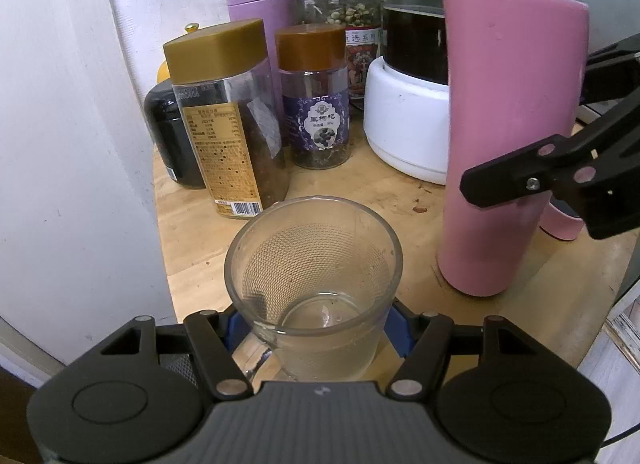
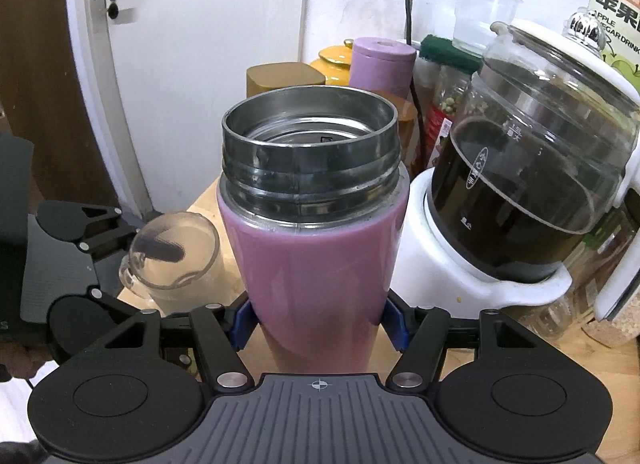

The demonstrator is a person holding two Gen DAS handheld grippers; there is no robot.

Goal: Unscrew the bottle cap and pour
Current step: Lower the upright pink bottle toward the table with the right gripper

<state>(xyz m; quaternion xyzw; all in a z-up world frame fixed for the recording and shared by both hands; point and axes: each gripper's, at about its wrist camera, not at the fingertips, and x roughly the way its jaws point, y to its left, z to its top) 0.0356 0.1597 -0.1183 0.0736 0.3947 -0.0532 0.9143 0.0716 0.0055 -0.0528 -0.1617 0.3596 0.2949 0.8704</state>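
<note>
A pink thermos bottle with a bare steel threaded neck and no cap stands upright on the wooden table. My right gripper is shut on its lower body. It also shows in the left wrist view at right. A clear glass mug with a little liquid sits between the fingers of my left gripper, which is shut on it. The mug shows in the right wrist view left of the bottle. A pink cap stands on the table behind the bottle.
Jars with gold lids, a purple-label jar, a lilac tin and a glass kettle of dark tea on a white base crowd the back of the table. A white wall stands at left.
</note>
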